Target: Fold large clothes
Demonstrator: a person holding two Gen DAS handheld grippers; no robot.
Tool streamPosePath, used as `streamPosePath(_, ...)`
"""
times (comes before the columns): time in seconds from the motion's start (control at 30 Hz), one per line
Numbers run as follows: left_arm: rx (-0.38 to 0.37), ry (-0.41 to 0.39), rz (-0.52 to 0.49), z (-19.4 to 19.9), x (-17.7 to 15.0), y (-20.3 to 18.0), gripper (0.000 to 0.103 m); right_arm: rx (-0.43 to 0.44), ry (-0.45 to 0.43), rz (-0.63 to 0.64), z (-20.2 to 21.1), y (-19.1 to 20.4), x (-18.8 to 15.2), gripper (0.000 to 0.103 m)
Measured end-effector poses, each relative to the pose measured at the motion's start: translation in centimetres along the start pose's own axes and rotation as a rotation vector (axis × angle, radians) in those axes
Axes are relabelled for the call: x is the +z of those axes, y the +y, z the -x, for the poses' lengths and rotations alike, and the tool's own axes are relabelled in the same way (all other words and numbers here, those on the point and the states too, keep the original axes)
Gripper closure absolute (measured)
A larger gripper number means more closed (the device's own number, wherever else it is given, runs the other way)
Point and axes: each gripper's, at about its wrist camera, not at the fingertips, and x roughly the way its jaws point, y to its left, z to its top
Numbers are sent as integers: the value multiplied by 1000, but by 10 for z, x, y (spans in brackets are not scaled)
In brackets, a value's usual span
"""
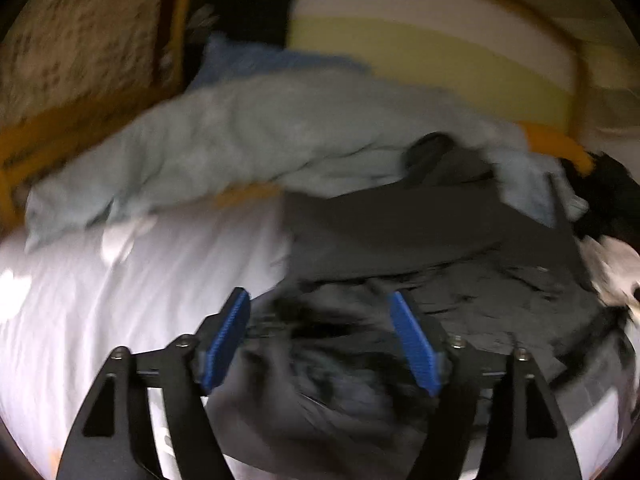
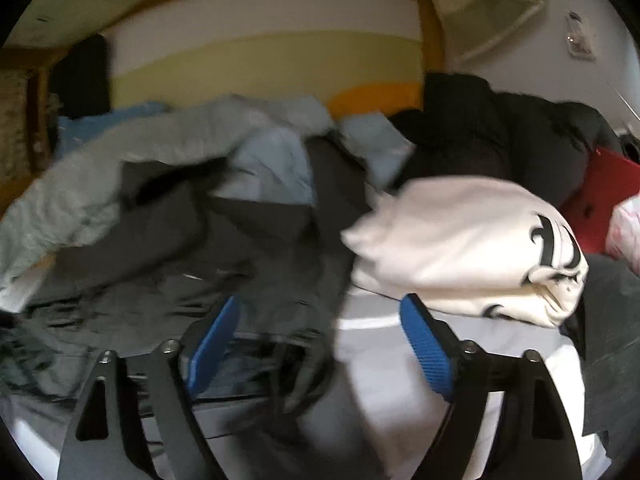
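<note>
**Both grippers wide open over the dark grey garment**

Left gripper (image 1: 320, 336) has its blue pads spread wide, gripping nothing; the crumpled dark grey garment (image 1: 420, 248) lies on the white sheet (image 1: 100, 300) right under it. Right gripper (image 2: 320, 336) is spread wide too, empty, over the same garment's edge. Just past that there's a folded white shirt with black lettering (image 2: 460, 248), then a pale blue-grey garment (image 1: 240, 140), and black clothes (image 2: 500, 140) furthest back. Pretty blurry.

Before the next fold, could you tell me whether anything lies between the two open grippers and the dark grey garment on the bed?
Nothing visible does. The left gripper and right gripper both stand open directly over the dark grey garment. The folded white garment lies off to its right.
</note>
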Motion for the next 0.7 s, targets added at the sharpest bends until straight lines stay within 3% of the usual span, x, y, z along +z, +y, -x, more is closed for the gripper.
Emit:
streamPosePath(0.1, -63, -12, -88, 21, -2, -22, 21, 128, 7, 43, 19, 18, -3, 16)
streamPosePath(0.17, -123, 12, -148, 26, -6, -36, 16, 242, 63, 114, 27, 38, -10, 16)
streamPosePath(0.23, -194, 139, -228, 17, -14, -54, 11, 401, 199, 211, 25, 62, -23, 16)
streamPosePath(0.27, -236, 218, -267, 8, -19, -62, 10, 429, 257, 258, 22, 74, -30, 16)
streamPosePath(0.4, -221, 318, -316, -15, -37, -72, 10, 382, 363, 411, 18, 106, -49, 16)
streamPosePath(0.53, -225, 412, -284, -36, -47, -73, 10, 386, 505, 358, -4, 115, -65, 16)
streamPosePath(0.7, -132, 396, -280, -64, -44, -69, 10, 291, 405, 303, -22, 112, -52, 16)
